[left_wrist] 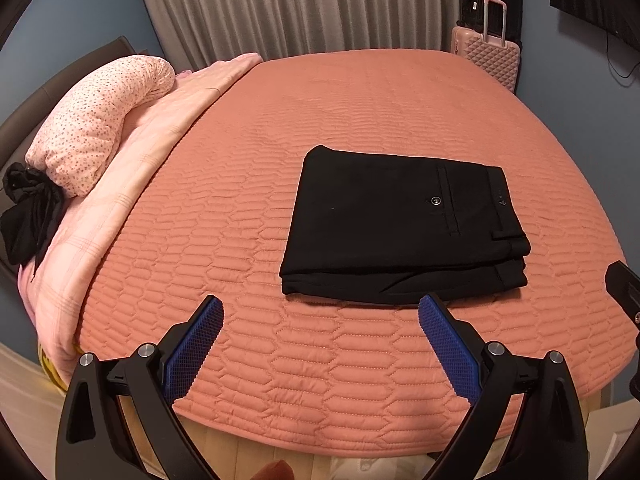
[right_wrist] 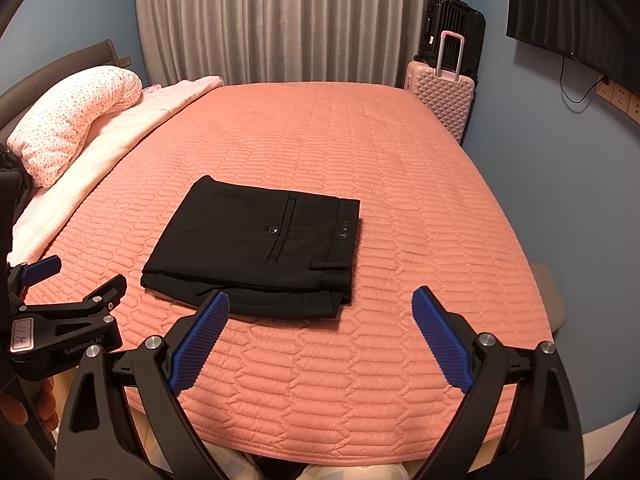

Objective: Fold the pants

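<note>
Right wrist | pants [right_wrist: 256, 248] folded (underside hidden) | waistband lettering possibly "DIE…"

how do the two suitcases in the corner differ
The pink suitcase stands in front, with a diamond-textured shell and its handle raised; the black suitcase stands behind it, ribbed, and reaches higher. Both are hard-shell cases, upright by the curtain at the far corner of the bed.
</note>
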`<state>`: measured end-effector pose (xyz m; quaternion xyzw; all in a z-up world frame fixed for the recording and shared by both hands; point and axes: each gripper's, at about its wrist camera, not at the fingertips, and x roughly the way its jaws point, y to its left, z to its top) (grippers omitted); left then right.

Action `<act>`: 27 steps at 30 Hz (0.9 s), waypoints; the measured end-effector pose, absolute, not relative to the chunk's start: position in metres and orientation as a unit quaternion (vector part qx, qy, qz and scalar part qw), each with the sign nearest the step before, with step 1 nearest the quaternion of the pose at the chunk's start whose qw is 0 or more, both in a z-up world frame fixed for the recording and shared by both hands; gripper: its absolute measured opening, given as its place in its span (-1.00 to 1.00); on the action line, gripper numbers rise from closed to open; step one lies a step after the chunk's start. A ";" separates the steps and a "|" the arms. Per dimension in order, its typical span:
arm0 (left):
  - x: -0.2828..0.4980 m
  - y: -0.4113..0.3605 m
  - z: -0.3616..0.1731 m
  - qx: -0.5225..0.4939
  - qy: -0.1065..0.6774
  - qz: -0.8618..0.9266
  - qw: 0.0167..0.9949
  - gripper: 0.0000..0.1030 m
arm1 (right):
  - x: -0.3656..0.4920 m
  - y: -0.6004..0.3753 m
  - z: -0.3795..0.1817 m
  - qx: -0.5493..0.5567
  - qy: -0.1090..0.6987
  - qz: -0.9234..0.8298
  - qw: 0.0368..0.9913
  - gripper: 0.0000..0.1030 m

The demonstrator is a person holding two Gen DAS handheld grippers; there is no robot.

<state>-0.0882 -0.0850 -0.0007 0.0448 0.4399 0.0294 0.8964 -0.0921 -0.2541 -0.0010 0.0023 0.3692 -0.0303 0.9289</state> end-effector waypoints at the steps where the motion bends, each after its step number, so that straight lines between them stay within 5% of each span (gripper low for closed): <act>1: -0.088 -0.085 -0.001 0.045 0.440 0.028 0.897 0.89 | -0.092 -0.254 -0.001 0.002 0.369 -0.030 0.929 0.78; 27: -0.088 -0.082 -0.007 0.031 0.451 0.022 0.892 0.89 | -0.089 -0.243 -0.002 0.000 0.366 -0.028 0.930 0.78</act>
